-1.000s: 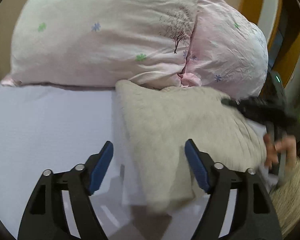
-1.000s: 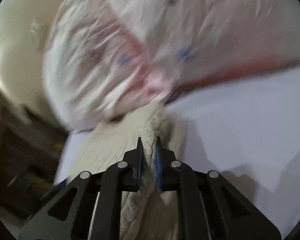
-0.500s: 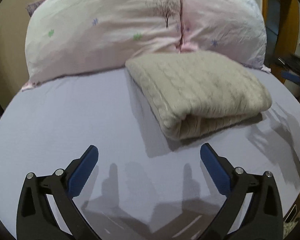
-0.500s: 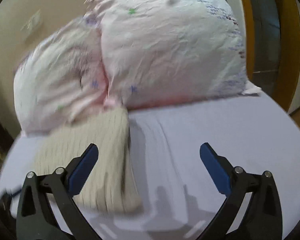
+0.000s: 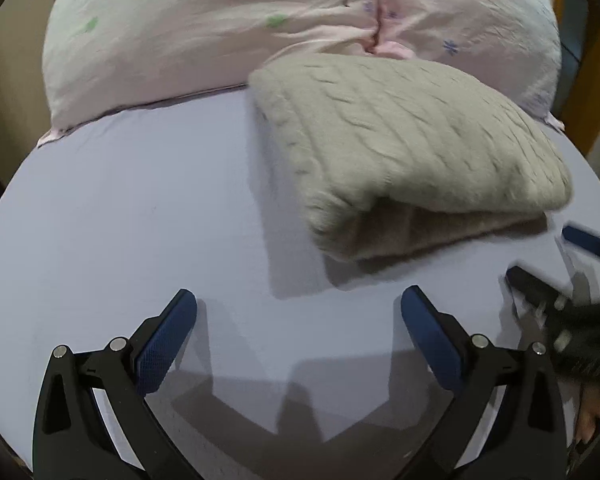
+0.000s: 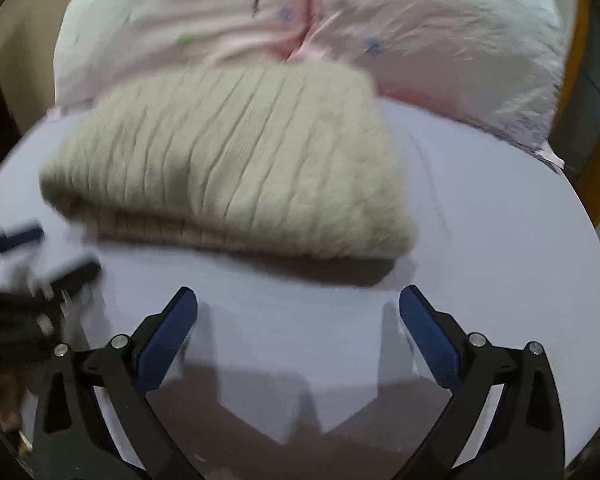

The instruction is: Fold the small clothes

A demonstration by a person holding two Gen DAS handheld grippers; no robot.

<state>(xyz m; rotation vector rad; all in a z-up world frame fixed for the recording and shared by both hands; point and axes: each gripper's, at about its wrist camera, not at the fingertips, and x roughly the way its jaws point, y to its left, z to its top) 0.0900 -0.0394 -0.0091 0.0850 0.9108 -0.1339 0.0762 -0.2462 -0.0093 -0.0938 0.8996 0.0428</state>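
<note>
Left gripper (image 5: 298, 304) is held low over the sheet (image 5: 140, 220), pointed toward the pillows (image 5: 220, 28). Its jaws are spread wide; nothing is held between the blue pads (image 5: 166, 344), and nothing is touched by them. Only bare sheet and the jaws' shadows are seen in the gap.

Right gripper (image 6: 298, 304) is held likewise, low and level, aimed at the same pillows. Its jaws are also spread wide and empty, with the pads clear of the knit. In the left wrist view it is caught at 4 o'clock, blurred, with a bit of hand (image 5: 592, 412) seen under it at the frame edge. In the right wrist view the left gripper is seen at 9 o'clock, also blurred.

The sweater (image 5: 412, 148), beige cable knit, lies folded on the sheet, its far edge against the pillows. From the left gripper it is placed at 1 o'clock, its open folded edge turned toward the camera. From the right gripper it sits at 11 to 12 o'clock, just ahead of the fingertips but apart from them. A shadow is cast along its near edge.
</note>
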